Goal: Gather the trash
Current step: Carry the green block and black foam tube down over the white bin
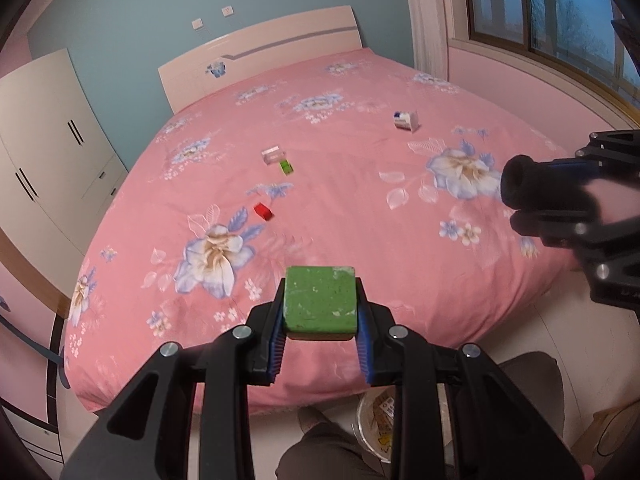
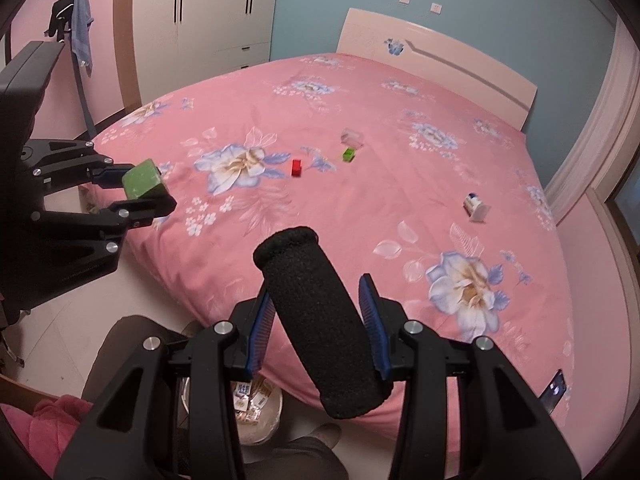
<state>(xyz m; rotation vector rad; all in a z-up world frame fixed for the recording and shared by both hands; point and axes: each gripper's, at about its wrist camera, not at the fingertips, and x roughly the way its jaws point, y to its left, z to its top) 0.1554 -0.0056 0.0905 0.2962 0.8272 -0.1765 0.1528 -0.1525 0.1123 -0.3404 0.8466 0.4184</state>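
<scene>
The left gripper (image 1: 320,300) clamps a green block (image 1: 320,298) squarely between its pads, carried over the foot of the bed (image 1: 360,208), probably toward the bin (image 2: 256,412) on the floor below, which already holds wrappers. The right gripper (image 2: 318,328) pinches a black foam roll (image 2: 320,320) set aslant, jaws partly spread around it. On the bed remain a red block (image 2: 297,168), a small green block (image 2: 349,155), a clear box (image 2: 352,137) and a white carton (image 2: 476,206), well apart.
</scene>
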